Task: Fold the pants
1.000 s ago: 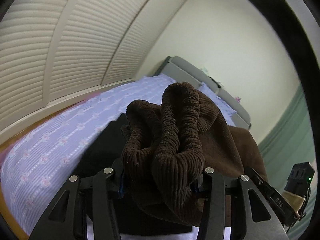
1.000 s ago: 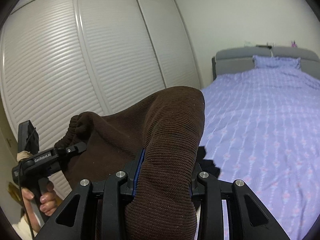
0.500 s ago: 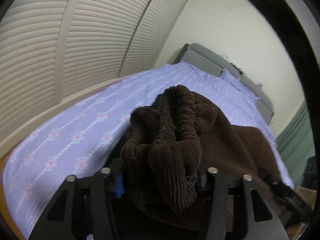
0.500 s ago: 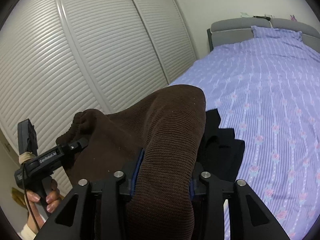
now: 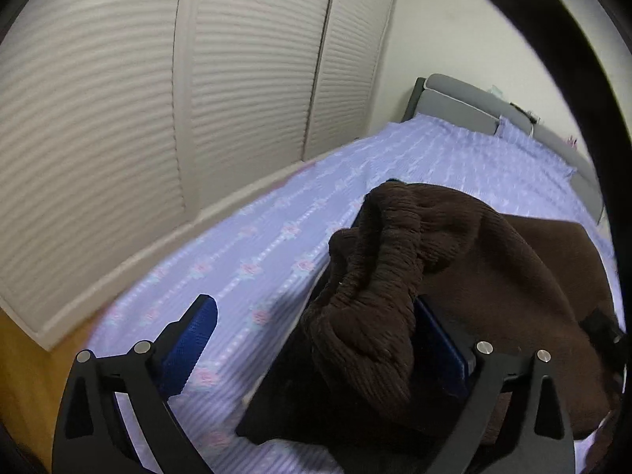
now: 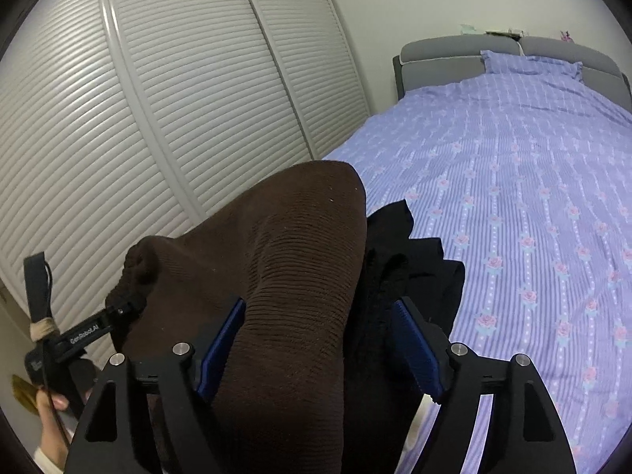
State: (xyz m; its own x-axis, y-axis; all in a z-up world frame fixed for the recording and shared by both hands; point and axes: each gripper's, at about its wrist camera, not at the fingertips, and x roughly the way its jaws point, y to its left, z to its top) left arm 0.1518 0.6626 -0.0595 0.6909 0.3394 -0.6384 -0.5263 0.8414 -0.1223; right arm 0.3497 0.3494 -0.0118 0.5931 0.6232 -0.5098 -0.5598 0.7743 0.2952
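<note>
The brown corduroy pants (image 5: 454, 276) lie bunched over a black garment (image 5: 284, 407) on the bed. My left gripper (image 5: 316, 324) is open, and the gathered waistband (image 5: 375, 296) rests against its right blue pad (image 5: 438, 339); the left pad (image 5: 189, 339) stands free. My right gripper (image 6: 316, 324) is open too. The brown pants (image 6: 284, 276) drape between its blue pads, touching the left pad (image 6: 221, 339). The left gripper shows in the right wrist view (image 6: 118, 312) at the pants' far corner.
The bed has a purple flowered sheet (image 6: 533, 197), a pillow (image 6: 529, 63) and a grey headboard (image 6: 442, 59). White louvred wardrobe doors (image 5: 158, 98) run along the left side. The black garment (image 6: 410, 260) lies beside and under the pants. A wooden floor strip (image 5: 23, 375) shows at left.
Both grippers have opened and let go of the brown pants, which now rest lower on the bed over the black garment. Both cameras have tipped down towards the bed.
</note>
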